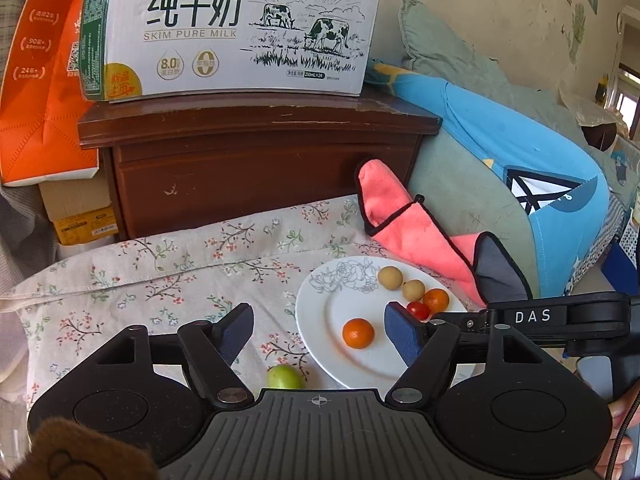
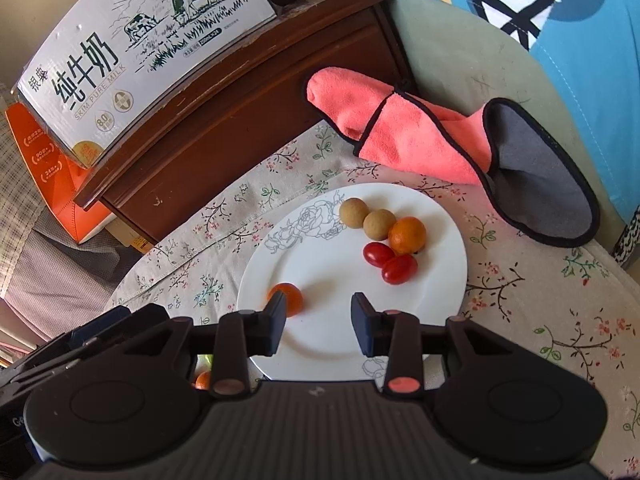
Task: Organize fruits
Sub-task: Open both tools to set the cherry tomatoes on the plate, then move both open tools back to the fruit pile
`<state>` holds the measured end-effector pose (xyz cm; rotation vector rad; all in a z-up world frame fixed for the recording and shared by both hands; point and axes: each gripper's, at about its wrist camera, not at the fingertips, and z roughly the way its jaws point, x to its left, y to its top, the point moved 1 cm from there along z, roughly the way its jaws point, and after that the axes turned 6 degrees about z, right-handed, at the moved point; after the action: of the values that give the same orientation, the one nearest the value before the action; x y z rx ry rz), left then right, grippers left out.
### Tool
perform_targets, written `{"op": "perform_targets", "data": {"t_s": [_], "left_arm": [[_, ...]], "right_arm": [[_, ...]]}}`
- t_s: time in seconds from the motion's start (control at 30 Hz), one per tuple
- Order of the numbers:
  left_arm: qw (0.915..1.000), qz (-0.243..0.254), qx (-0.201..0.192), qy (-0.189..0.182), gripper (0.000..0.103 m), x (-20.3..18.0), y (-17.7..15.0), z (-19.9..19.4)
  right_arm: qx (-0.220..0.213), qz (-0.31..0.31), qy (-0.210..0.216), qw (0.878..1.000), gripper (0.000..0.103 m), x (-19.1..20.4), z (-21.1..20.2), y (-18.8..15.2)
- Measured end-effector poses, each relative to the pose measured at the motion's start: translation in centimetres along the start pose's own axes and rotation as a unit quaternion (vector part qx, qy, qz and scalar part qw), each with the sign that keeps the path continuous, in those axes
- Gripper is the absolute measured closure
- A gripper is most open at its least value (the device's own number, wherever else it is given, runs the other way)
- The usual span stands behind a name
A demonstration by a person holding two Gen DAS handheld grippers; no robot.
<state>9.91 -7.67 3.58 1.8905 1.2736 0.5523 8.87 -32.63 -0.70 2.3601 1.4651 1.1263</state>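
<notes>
1. Black plastic tongs fill the near edge of both views. The left gripper (image 1: 320,334) has its jaws spread wide with nothing between the pads; it sits above the near rim of the white plate (image 1: 320,308).
2. The right gripper (image 2: 319,322) has its jaws parted, pads touching no fruit, over the plate's near half.
3. A green fruit (image 1: 285,377) lies on the floral cloth (image 1: 160,280), off the plate, just beside its near-left rim.
4. A small orange citrus (image 1: 358,333) sits alone on the plate's near part. In the right wrist view the left finger's pad partly covers it; contact cannot be told from there.
5. Further in, clustered at the plate's far right: two red cherry tomatoes (image 2: 390,262), a second orange citrus (image 2: 407,234) and two tan round fruits (image 2: 366,216), touching or nearly so.
6. Beyond the plate lies a pink cloth with black trim (image 2: 400,132), grey on its inner face.
7. Behind stands a dark wooden cabinet (image 1: 248,160) with a milk carton box (image 1: 232,28) on top.
</notes>
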Motion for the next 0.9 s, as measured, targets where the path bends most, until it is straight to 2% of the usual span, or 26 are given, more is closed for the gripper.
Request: {"op": "perform_targets", "data": {"t_s": [0.47, 0.6, 0.7, 0.77, 0.9], "left_arm": [[0.9977, -0.016, 0.036, 0.054, 0.029, 4.0, -3.2, -3.3], [0.9967, -0.034, 0.054, 0.051, 0.029, 5.2, -4.4, -3.3], [0.9951, -0.036, 0.065, 0.066, 0.029, 5.8, -5.1, -3.1], [0.9938, -0.044, 0.073, 0.072, 0.029, 6.3, -5.4, -2.9], [0.9928, -0.064, 0.082, 0.060, 0.029, 7.0, -6.1, -2.4]], "right_arm": [[0.033, -0.035, 0.034, 0.998, 0.066, 2.7, -0.7, -3.8], [0.050, -0.054, 0.044, 0.996, 0.066, 3.7, -0.6, -5.2], [0.062, -0.068, 0.049, 0.995, 0.066, 4.2, -0.3, -6.1], [0.070, -0.063, 0.052, 0.994, 0.066, 4.3, 0.1, -6.5], [0.091, -0.047, 0.057, 0.993, 0.066, 4.5, 1.1, -7.2]]}}
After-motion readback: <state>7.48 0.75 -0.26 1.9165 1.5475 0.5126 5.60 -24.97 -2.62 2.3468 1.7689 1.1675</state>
